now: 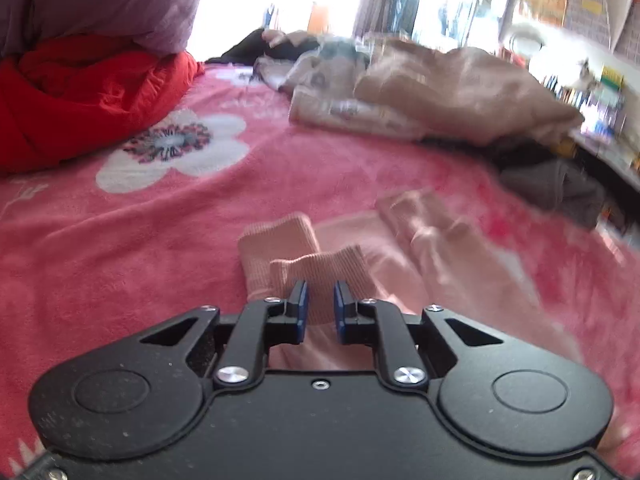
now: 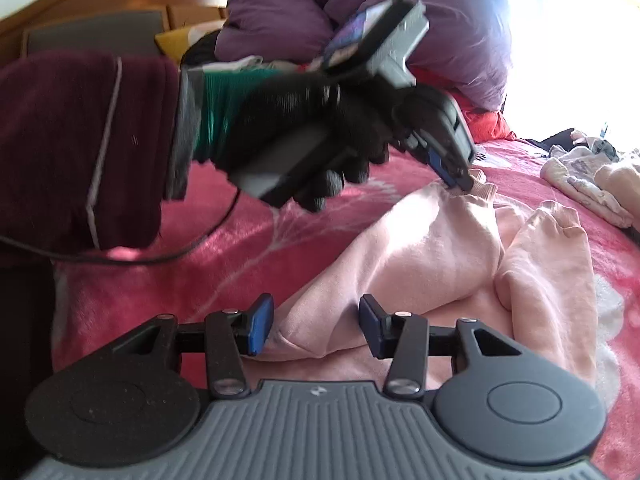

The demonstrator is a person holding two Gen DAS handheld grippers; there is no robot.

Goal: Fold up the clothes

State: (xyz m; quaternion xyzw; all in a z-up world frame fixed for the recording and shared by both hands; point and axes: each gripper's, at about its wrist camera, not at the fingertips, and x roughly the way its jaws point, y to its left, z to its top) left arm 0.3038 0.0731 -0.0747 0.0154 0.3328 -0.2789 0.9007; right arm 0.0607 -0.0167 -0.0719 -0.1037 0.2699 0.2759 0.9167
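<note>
The pink top (image 2: pixel 460 256) lies on the red blanket (image 1: pixel 120 248). The left gripper (image 1: pixel 321 304) pinches a cuff (image 1: pixel 320 272). The right gripper (image 2: pixel 316 326) is loose around a fold. The thin cuff could slip out and flop down.

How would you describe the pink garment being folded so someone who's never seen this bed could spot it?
Start at the red-pink flowered blanket covering the bed. Near its front edge, below the beige clothes pile, lies the pale pink sweatshirt, sleeves folded inward. Unlike the neighbours, it is plain pale pink with ribbed cuffs, one of them at the left gripper tips.
</note>
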